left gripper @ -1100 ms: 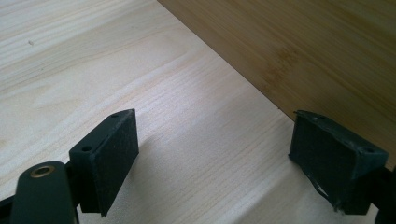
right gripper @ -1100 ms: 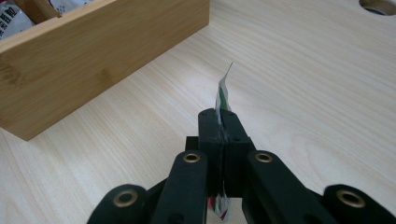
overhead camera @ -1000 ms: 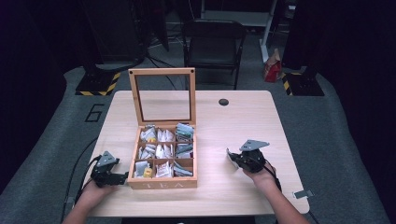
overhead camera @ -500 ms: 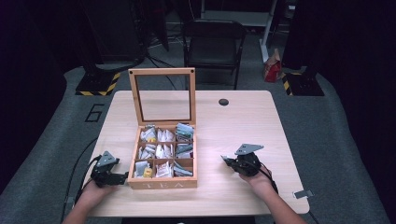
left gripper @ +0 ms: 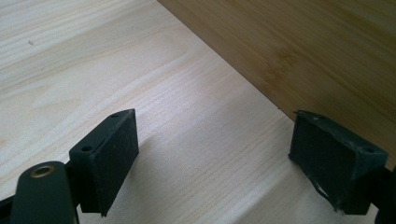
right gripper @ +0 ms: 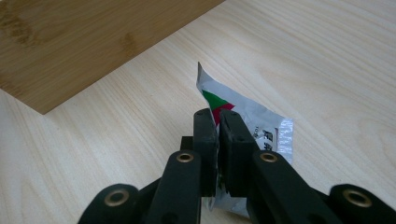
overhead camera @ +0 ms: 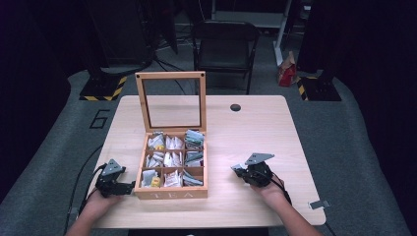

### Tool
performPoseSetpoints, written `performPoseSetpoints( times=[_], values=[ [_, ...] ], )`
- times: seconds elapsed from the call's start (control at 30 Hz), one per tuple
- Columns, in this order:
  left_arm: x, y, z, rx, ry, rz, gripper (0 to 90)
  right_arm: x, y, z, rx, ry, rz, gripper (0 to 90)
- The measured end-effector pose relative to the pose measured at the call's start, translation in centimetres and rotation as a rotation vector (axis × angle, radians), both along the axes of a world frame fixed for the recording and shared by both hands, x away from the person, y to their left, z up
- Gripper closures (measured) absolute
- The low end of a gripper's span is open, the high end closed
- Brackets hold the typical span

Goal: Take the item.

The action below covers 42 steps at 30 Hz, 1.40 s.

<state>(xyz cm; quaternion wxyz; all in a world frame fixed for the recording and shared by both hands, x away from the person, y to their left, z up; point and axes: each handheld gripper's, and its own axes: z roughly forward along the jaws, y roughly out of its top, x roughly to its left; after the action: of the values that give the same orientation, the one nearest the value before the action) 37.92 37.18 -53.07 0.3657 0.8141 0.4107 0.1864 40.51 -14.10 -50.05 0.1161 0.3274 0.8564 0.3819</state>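
Note:
A wooden tea box (overhead camera: 169,194) stands open near the table's front, its glass-paned lid (overhead camera: 170,76) upright and its compartments holding several tea sachets. My right gripper (overhead camera: 237,171) rests on the table to the right of the box. Its jaws have just been opening a little, but they still pinch a silver sachet with a green and red mark (right gripper: 261,121), whose corner sticks up past the fingertips of the right gripper (right gripper: 218,116). My left gripper (overhead camera: 130,187) lies at the box's left front corner. The left gripper (left gripper: 215,149) stands open with bare table between its pads, beside the box wall (left gripper: 303,46).
The light wooden table (overhead camera: 255,128) has a round cable hole (overhead camera: 235,107) at the back. A black chair (overhead camera: 223,44) stands behind it. A small metal clip (overhead camera: 316,204) lies at the right front corner. The box's side wall (right gripper: 84,42) lies just ahead of the right gripper.
The right hand has shifted slightly left and toward the table's near edge with the sachet. The left hand has kept still.

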Motion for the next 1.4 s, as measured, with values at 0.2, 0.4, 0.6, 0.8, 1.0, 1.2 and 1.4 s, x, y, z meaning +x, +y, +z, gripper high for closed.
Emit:
performPoseSetpoints(
  times=[0.2,0.4,0.6,0.8,1.0,1.2,1.4],
  values=[
    [0.0,0.0,0.0,0.001,0.0,-0.001,15.0,0.0,0.1,0.0,0.024,0.021,0.002,73.2],
    [0.0,0.0,0.0,0.0,0.0,0.0,15.0,-0.1,0.5,0.0,0.037,0.028,0.012,62.9],
    [0.0,0.0,0.0,0.0,0.001,-0.001,15.0,-0.2,0.6,0.4,0.08,0.023,0.004,56.3],
    [0.0,0.0,0.0,0.0,0.001,-0.001,15.0,-0.4,0.6,0.8,0.091,0.008,0.003,55.2],
    [0.0,0.0,0.0,-0.005,0.003,0.002,15.0,-0.3,0.2,1.3,0.106,-0.01,-0.009,52.6],
    [0.0,0.0,0.0,-0.003,0.002,0.0,15.0,0.0,-0.5,1.5,0.108,-0.026,-0.043,50.1],
    [0.0,0.0,0.0,-0.005,0.003,0.002,15.0,0.1,-1.3,1.8,0.124,-0.036,-0.075,49.9]
  ],
)
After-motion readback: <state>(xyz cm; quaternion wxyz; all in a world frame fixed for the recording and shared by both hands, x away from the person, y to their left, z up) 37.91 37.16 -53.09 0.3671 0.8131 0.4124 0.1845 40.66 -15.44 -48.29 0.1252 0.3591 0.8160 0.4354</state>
